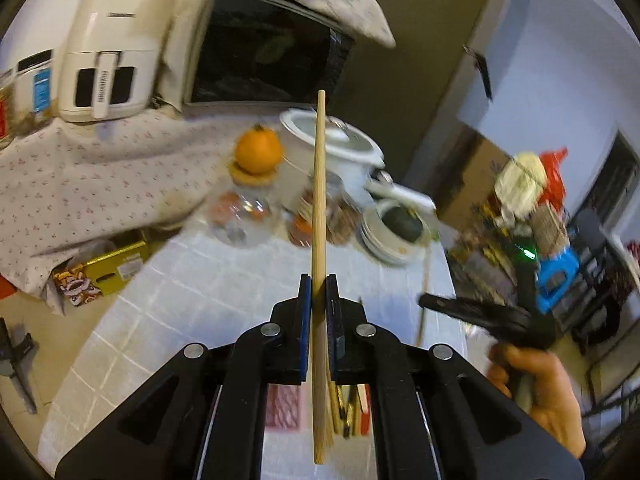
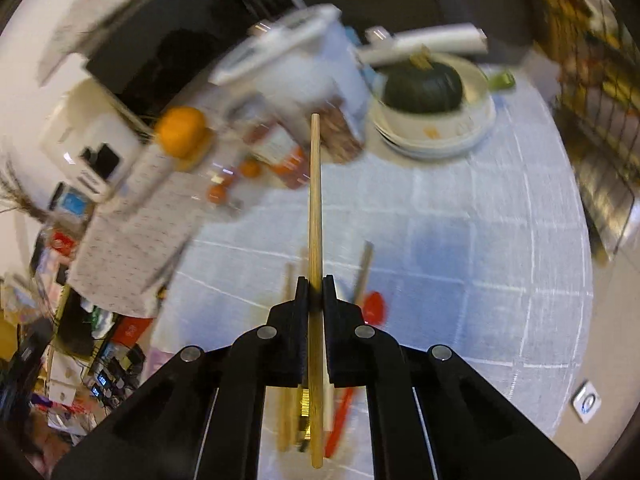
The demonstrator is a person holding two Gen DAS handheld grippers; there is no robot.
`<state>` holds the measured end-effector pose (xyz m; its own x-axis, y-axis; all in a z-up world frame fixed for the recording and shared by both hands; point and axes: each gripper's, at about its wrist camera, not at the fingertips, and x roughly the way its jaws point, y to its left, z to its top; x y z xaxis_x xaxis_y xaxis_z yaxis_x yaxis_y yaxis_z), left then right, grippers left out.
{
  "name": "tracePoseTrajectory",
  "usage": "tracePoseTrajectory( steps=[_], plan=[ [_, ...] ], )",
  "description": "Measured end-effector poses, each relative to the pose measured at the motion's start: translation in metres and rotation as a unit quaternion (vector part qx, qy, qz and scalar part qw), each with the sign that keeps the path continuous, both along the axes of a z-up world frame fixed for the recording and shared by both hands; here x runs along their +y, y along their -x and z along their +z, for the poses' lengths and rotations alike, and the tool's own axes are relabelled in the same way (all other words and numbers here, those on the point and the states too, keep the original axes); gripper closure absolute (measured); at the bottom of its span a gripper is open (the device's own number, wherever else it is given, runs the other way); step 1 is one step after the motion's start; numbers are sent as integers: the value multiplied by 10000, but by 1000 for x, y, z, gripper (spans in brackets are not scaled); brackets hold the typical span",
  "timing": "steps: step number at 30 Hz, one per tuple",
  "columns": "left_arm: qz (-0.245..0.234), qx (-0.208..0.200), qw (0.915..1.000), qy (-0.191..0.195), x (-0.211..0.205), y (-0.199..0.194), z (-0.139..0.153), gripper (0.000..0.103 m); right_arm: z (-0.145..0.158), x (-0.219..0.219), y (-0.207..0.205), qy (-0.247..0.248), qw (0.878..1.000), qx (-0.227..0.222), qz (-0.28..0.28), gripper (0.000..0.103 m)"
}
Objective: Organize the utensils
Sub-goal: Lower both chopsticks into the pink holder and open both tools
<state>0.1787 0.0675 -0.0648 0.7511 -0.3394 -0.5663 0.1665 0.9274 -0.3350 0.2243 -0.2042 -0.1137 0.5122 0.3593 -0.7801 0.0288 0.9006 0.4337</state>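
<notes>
My left gripper (image 1: 319, 285) is shut on a wooden chopstick (image 1: 320, 184) that points up and away, above the table. Below it lie several utensils (image 1: 346, 412) bunched on the tablecloth. My right gripper (image 2: 315, 286) is shut on another wooden chopstick (image 2: 315, 200), also held above the table. Under it lie more wooden chopsticks (image 2: 286, 360), a wooden-handled tool (image 2: 363, 272) and a red spoon (image 2: 374, 308). The right gripper also shows in the left wrist view (image 1: 428, 302), held by a hand (image 1: 548, 396), with a chopstick (image 1: 423, 292) in it.
The white checked tablecloth (image 2: 480, 260) covers the table. At the back stand stacked plates (image 2: 440, 136) with a dark green squash (image 2: 422, 84), a white pot (image 1: 340, 148), jars (image 1: 240, 220), an orange (image 1: 258, 150), an air fryer (image 1: 108, 52) and a microwave (image 1: 264, 48).
</notes>
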Motion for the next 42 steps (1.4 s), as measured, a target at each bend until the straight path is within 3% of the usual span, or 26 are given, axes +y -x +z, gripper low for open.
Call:
tracePoseTrajectory(
  steps=[4, 11, 15, 20, 24, 28, 32, 38, 42],
  plan=[
    [209, -215, 9995, 85, 10, -9, -6, 97, 31, 20, 10, -35, 9983, -535, 225, 96],
    [445, -455, 9977, -233, 10, -18, -42, 97, 66, 48, 32, -192, 9883, -1420, 520, 96],
    [425, -350, 9965, -636, 5, -19, -60, 97, 66, 57, 37, -346, 9855, -1587, 482, 96],
    [454, 50, 9958, -791, 3, -18, -75, 96, 70, 68, 43, -637, 9775, -1973, 388, 96],
    [503, 428, 9951, -729, 13, -20, -79, 83, 67, 85, 45, -694, 9713, -2232, 449, 96],
    [735, 495, 9959, -193, 37, -16, -62, 67, 55, 100, 42, -752, 9700, -2254, 524, 96],
    [911, 745, 9928, 224, 57, -11, -50, 65, 47, 118, 42, -615, 9660, -2436, 607, 95],
    [1001, 1230, 9871, 223, 67, -7, -57, 63, 31, 145, 39, -402, 9654, -2352, 1049, 95],
    [1071, 1571, 9814, 259, 72, -7, -62, 63, 14, 170, 35, -38, 9685, -1795, 1728, 92]
  ],
)
